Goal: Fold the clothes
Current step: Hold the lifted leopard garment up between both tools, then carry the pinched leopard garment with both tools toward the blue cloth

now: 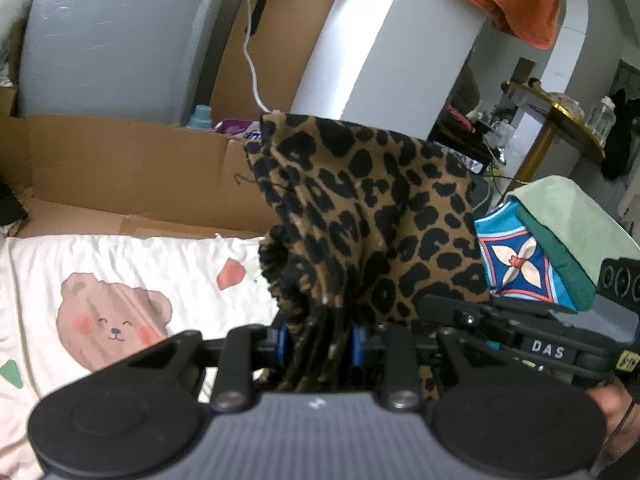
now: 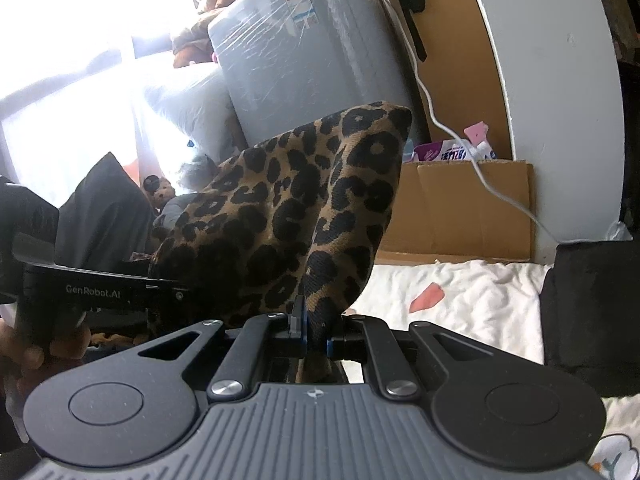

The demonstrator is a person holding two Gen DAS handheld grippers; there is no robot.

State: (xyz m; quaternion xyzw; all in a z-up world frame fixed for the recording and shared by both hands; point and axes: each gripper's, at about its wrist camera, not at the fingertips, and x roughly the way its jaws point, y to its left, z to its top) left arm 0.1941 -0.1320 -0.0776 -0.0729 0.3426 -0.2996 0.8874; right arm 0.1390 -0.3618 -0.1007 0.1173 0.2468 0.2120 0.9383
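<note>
Above the white bear blanket [image 1: 132, 276], I am holding the leopard cloth [image 1: 372, 216] up. My left gripper [image 1: 320, 340] and right gripper [image 2: 316, 334] are both pinching it tight, close together, so its edges are lining up for a fold.

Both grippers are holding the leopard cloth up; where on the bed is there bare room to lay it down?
The white bear-print sheet lies bare between the cardboard and the left gripper. In the right view, the sheet is bare between the cardboard and the black cushion. The side with the folded green and blue stack is crowded.
</note>
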